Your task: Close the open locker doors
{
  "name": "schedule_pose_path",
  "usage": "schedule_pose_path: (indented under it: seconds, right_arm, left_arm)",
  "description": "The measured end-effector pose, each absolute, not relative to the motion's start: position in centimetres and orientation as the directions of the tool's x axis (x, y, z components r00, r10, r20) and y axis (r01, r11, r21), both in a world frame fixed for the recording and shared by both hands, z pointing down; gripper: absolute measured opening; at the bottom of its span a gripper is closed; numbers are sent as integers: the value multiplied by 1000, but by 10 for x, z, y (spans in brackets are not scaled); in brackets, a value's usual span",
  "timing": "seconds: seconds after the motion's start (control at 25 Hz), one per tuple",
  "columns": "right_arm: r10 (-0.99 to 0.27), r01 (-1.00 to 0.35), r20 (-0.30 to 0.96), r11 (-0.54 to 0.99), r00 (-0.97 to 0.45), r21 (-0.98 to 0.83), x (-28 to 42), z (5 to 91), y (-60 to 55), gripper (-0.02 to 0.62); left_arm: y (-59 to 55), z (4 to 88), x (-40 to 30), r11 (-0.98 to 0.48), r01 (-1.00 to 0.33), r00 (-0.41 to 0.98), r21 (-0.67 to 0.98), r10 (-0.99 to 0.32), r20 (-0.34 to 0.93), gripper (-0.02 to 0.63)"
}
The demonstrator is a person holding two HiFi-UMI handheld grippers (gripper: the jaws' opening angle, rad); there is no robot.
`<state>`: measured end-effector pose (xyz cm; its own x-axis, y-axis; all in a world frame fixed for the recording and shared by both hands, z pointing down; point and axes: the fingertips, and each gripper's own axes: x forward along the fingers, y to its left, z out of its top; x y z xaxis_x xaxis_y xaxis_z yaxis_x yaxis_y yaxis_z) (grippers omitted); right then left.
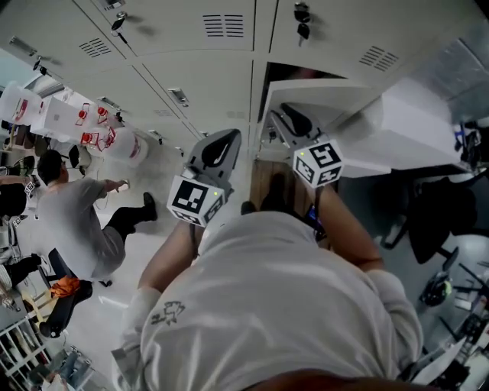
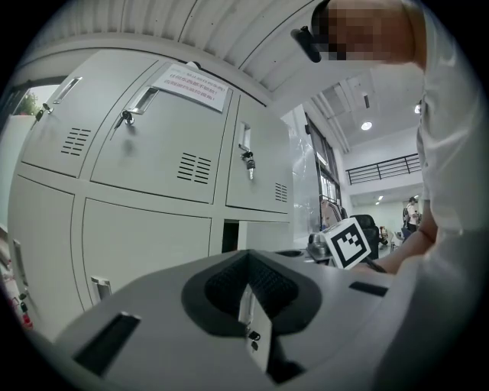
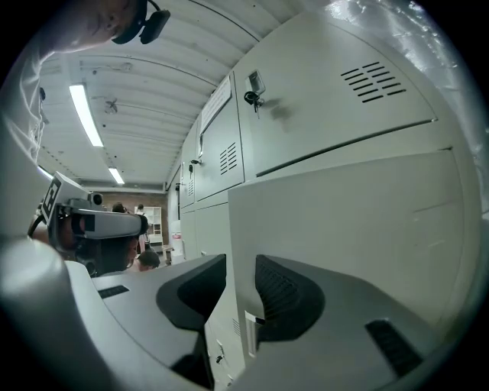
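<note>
A bank of pale grey lockers (image 1: pixel 191 69) stands in front of me. One lower locker door (image 1: pixel 328 95) swings out toward me, and the dark compartment (image 1: pixel 302 72) shows behind it. My right gripper (image 1: pixel 286 118) is at that door's free edge. In the right gripper view the door (image 3: pixel 344 221) runs between the jaws and both pads lie against it, so the right gripper (image 3: pixel 237 267) is shut on it. My left gripper (image 1: pixel 221 145) hangs to the door's left, apart from the lockers. In its own view the left gripper (image 2: pixel 244 286) is shut and holds nothing. The open locker (image 2: pixel 230 235) shows beyond it.
A person in a grey top (image 1: pixel 72 221) crouches on the floor to the left, near white bags (image 1: pixel 46 114). A dark office chair (image 1: pixel 439 218) stands to the right. Keys hang in the upper locker locks (image 1: pixel 302 23). A paper notice (image 2: pixel 191 84) is stuck on one upper door.
</note>
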<state>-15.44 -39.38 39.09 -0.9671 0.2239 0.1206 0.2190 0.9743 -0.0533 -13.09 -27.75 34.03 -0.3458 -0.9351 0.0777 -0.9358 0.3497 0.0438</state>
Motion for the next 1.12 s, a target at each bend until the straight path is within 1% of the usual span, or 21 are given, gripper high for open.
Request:
schedule_pose_path:
  seconds: [0.4, 0.56, 0.72, 1.12]
  right_arm:
    - [237, 229, 126, 971, -963, -76, -181, 390, -414, 112]
    - [260, 253, 124, 965, -958, -65, -191, 387, -420, 112]
    - [250, 242, 121, 967, -961, -81, -198, 386, -432, 112]
    - [272, 264, 115, 961, -955, -80, -200, 383, -434, 112]
  left_arm:
    - [-290, 345, -152, 379, -923, -373, 59, -923, 95, -5]
    - [-297, 346, -163, 393, -917, -387, 63, -918, 91, -5]
    - [-302, 351, -170, 402, -912, -395, 75, -913, 100, -5]
    - [-307, 355, -186, 432, -897, -423, 93, -900, 103, -5]
